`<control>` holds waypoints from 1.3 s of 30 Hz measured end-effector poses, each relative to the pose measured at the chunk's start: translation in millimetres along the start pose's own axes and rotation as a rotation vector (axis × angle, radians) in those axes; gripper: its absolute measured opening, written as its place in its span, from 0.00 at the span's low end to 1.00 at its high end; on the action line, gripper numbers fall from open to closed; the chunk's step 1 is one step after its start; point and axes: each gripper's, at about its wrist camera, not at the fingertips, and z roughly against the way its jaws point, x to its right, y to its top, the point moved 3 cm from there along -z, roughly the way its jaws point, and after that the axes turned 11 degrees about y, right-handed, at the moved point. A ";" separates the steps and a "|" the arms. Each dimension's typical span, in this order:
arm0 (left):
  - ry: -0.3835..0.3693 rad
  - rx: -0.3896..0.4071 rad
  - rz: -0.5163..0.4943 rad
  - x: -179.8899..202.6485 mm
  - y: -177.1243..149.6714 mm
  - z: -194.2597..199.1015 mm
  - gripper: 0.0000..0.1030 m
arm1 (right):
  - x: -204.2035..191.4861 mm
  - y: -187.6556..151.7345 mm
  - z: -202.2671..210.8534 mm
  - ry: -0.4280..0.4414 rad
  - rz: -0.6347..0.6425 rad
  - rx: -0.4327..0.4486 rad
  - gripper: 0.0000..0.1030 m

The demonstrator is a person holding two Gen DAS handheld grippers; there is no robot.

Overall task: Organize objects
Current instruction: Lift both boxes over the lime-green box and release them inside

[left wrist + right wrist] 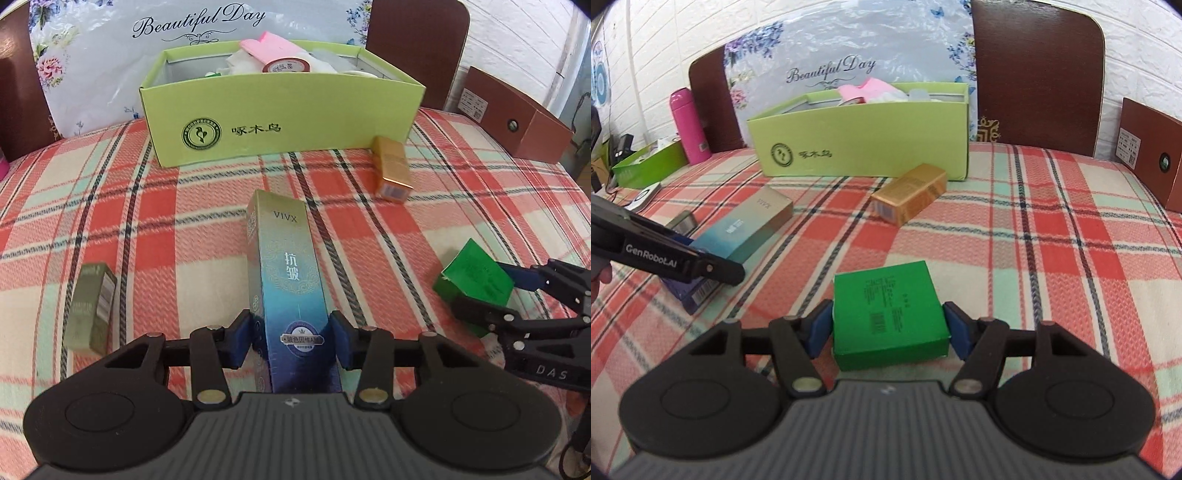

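A long gold-and-blue VIVX carton lies on the plaid cloth, pointing at the lime-green storage box. My left gripper is shut on the carton's near end, with both blue pads pressed to its sides. In the right wrist view the same carton lies at the left under the left gripper. A flat green box sits between the pads of my right gripper, which is shut on it. The left wrist view shows that green box in the right gripper at the far right.
A gold carton lies just before the storage box, which holds pink and white items. A small olive box lies at the left. A brown box stands at the back right, with a pink bottle and chairs behind.
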 end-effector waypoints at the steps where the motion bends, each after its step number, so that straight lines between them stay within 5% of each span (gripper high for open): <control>1: -0.002 -0.001 -0.004 1.6 -3.1 2.5 0.46 | -3.4 -3.3 3.0 -0.002 0.002 -0.003 0.61; 6: 0.007 0.028 -0.013 8.4 -16.6 18.8 0.48 | -17.5 -18.0 14.7 0.013 -0.011 -0.006 0.68; 10: 0.077 0.093 -0.018 1.5 -20.1 34.5 0.63 | -25.2 -24.2 20.1 0.021 0.017 -0.010 0.73; 14: 0.057 0.124 0.005 -7.1 -17.5 43.7 0.63 | -23.4 -23.2 19.5 0.020 0.004 -0.018 0.74; 26: 0.094 0.074 -0.003 4.4 -16.0 11.1 0.70 | -32.3 -13.2 -0.2 -0.039 0.021 -0.055 0.72; 28: 0.063 0.061 0.030 -0.2 -17.9 6.0 0.65 | -33.8 -12.8 -1.5 -0.054 0.030 -0.054 0.60; 31: 0.038 0.076 0.034 -1.1 -15.3 8.1 0.41 | -36.8 -9.6 -3.1 -0.063 0.042 -0.067 0.59; 39: -0.011 0.102 0.074 -5.8 -6.7 26.9 0.40 | -42.0 11.9 4.3 0.017 0.018 -0.046 0.58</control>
